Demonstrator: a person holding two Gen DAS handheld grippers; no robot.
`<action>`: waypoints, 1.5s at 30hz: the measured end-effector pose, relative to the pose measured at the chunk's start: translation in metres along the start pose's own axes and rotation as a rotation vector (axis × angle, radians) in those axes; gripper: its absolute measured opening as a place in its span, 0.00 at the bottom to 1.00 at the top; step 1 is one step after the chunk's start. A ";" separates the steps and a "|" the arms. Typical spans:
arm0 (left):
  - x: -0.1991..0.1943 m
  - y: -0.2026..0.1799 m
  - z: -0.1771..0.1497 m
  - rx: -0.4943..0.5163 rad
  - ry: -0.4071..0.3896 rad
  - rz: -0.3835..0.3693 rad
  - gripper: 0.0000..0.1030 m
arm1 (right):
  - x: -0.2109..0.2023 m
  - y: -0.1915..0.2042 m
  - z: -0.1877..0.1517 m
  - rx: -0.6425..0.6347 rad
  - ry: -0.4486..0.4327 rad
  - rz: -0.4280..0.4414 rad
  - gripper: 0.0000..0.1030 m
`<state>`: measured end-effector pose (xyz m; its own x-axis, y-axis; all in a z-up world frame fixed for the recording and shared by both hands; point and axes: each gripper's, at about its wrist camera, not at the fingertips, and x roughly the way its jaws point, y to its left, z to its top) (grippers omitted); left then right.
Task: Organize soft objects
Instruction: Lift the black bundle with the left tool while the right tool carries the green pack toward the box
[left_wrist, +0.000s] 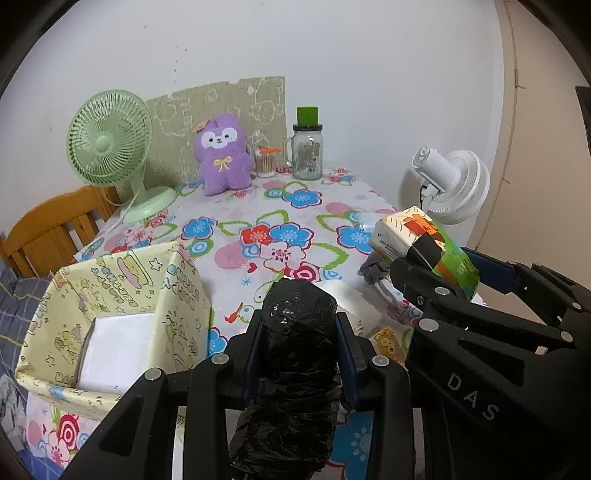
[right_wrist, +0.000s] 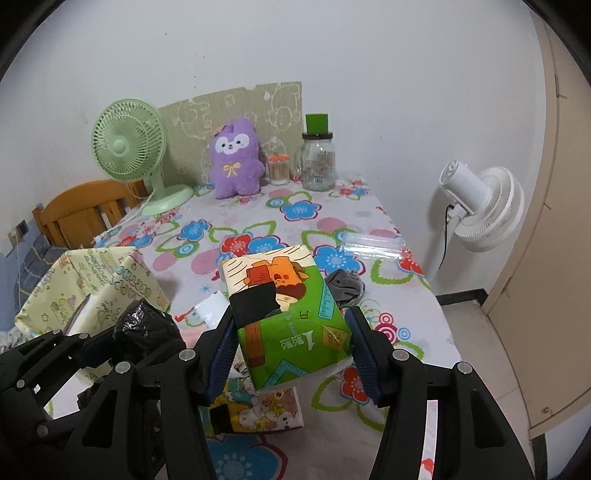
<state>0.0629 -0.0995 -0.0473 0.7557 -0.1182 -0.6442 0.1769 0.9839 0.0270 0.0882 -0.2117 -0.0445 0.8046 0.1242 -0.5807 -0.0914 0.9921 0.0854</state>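
Evidently mid-carry: both hands hold a soft item lifted clear of the flowered plastic tablecloth (right_wrist: 258, 229), so the step in hand looks like transport toward a bin. Nearest, the left gripper (left_wrist: 299, 343) is clamped on a crinkled black plastic-wrapped roll (left_wrist: 295, 354), blue pads pressing both its sides, the roll running lengthwise between the fingers. Just beside it, the right gripper (right_wrist: 291, 354) grips a soft green-and-white printed tissue pack (right_wrist: 284, 314) across its width, pack tilted, a black tape patch on its upper face. Beneath the pack lies a flat cartoon-printed packet (right_wrist: 258, 410) on the cloth. Left of the roll stands the pale yellow cartoon-printed paper box (left_wrist: 177, 280), top open; inside, a flat white rectangular item (left_wrist: 118, 350) lies on the bottom, the rest of the floor apparently free. Likely next move: swing the roll over the box rim, lower, then release; the pack would need its own room beside the white item. A grey crumpled cloth (right_wrist: 345, 286) waits on the table behind the pack. Far edge, by the wall: purple plush toy (left_wrist: 221, 155), clear glass jar with green lid (left_wrist: 307, 147), contents not discernible, small cotton-swab tub (left_wrist: 265, 162), green desk fan (left_wrist: 109, 140).
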 end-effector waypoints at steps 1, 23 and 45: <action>-0.003 0.000 0.000 0.002 -0.006 0.000 0.35 | -0.002 0.001 0.000 0.000 -0.004 -0.002 0.59; -0.046 0.011 0.013 0.032 -0.071 0.006 0.35 | -0.059 0.024 0.013 -0.007 -0.086 -0.038 0.59; -0.050 0.066 0.030 0.027 -0.073 0.029 0.35 | -0.055 0.082 0.041 -0.051 -0.079 -0.015 0.59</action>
<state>0.0556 -0.0327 0.0097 0.8044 -0.1001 -0.5856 0.1703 0.9832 0.0659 0.0608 -0.1375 0.0278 0.8497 0.1097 -0.5158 -0.1071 0.9936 0.0350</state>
